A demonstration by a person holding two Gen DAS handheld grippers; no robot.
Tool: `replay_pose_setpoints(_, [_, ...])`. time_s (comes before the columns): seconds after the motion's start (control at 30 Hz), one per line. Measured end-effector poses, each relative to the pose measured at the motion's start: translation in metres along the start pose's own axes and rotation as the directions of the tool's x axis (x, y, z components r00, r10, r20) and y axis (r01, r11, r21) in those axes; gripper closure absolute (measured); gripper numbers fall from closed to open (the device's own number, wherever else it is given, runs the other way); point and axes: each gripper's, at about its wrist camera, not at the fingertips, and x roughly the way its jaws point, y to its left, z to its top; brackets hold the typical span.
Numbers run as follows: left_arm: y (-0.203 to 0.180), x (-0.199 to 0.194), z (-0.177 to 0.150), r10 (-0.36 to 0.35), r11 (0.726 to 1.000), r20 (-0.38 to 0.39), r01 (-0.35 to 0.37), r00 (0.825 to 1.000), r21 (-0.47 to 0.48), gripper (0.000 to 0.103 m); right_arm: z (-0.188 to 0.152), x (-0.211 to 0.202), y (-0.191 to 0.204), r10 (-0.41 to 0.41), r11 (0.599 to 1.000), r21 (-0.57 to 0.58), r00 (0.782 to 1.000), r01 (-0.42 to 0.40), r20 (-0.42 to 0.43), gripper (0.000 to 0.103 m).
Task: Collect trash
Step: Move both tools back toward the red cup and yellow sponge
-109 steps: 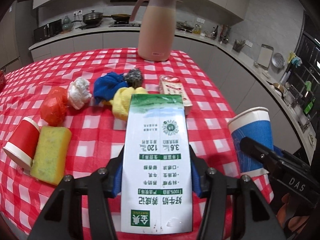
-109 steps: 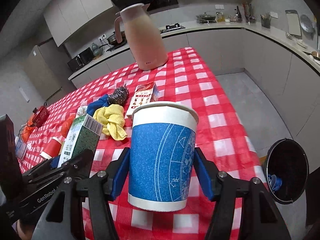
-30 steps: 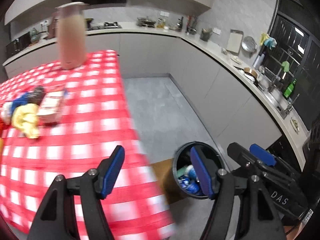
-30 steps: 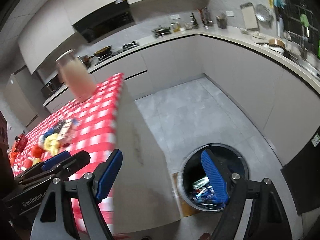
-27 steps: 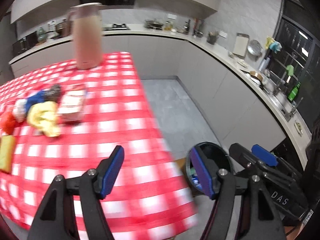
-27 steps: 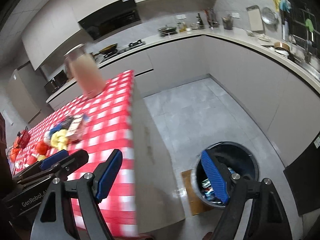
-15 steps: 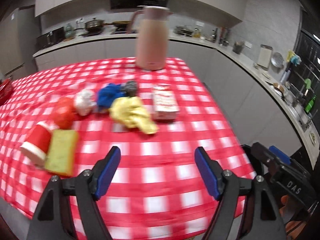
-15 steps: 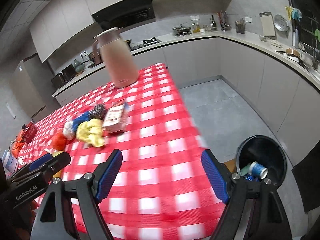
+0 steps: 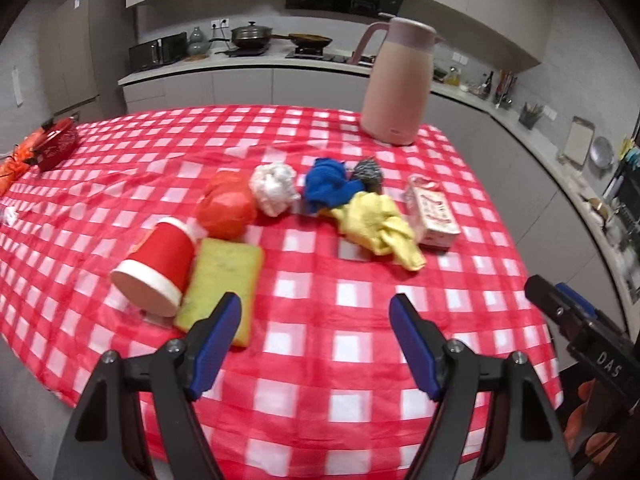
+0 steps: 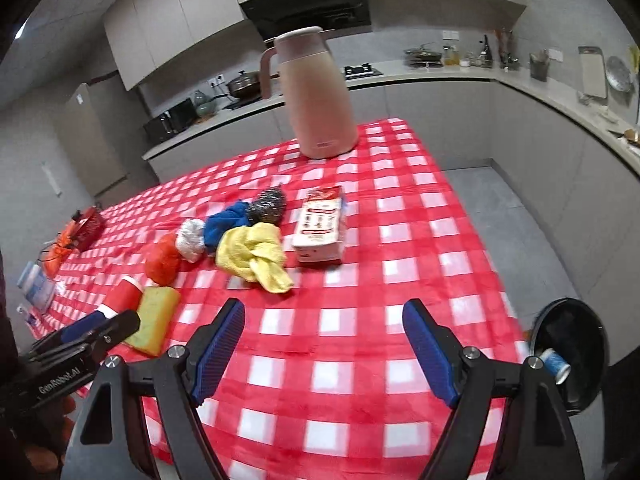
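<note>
Both grippers hang over the near table edge with nothing in them — left gripper [image 9: 314, 322] jaws have just been spreading, right gripper [image 10: 324, 330] wide apart. Trash sits mid-table: red cup [image 9: 154, 270] touching the sponge [image 9: 222, 280], yellow cloth [image 10: 256, 256] against the carton [image 10: 320, 230]. Risk — the tipped cup may roll off a pinch, and a sloppy grab could snag neighbours or the tablecloth [image 9: 360, 360].

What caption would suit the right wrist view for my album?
Open right gripper hovers empty over the checked table of trash; blue cup in the bin.
</note>
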Motion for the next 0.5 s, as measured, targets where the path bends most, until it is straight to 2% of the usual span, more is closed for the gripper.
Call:
replay_pose_setpoints(0.23, [0.026,-0.001,0.003,0.01,1.0,0.004,-0.01,1.0,0.005,0.025,-0.001,0.015,0.023,0.029,0.999,0.015,1.0,-0.029,-0.007,0.02])
replay_pose_setpoints(0.5, [0.095,0.02,0.019,-0.004,0.999,-0.003,0.004,1.0,0.032,0.025,-0.003,0.034,0.089,-0.001,1.0,0.012,1.0,0.001,0.012,0.02])
